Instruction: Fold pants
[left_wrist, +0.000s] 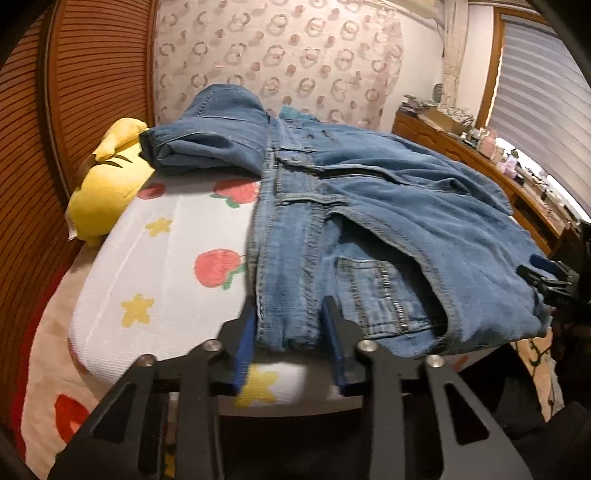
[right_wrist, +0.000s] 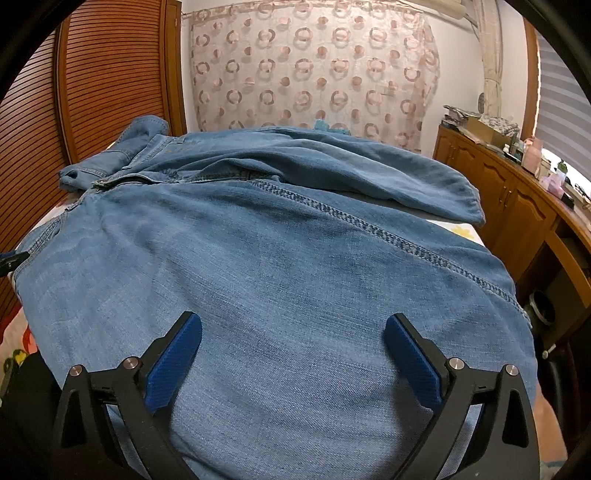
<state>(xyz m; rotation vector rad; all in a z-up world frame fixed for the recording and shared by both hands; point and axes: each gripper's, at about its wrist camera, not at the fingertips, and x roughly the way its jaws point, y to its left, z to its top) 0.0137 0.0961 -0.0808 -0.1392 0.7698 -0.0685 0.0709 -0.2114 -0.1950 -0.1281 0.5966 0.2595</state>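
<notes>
Left gripper (left_wrist: 291, 325) clamped the jeans' (left_wrist: 369, 229) waistband corner to lift a fold; right gripper (right_wrist: 293, 347) hovered spread apart above denim.

1. Jeans (right_wrist: 280, 258): mid-blue denim, darker blue seam stitching.
2. Blanket (left_wrist: 162, 266): white, with red strawberries and yellow stars.
3. Plush toy (left_wrist: 107, 184): bright yellow, thin black marks.
4. Curtain (right_wrist: 314, 70): pale cream, with pink rings and dots.
5. Louvred door (right_wrist: 107, 81): reddish-brown, horizontal slats.
6. Cabinet (right_wrist: 495, 199): warm brown wood.
7. Finger pads (right_wrist: 173, 365): dark blue, on black frames.
</notes>
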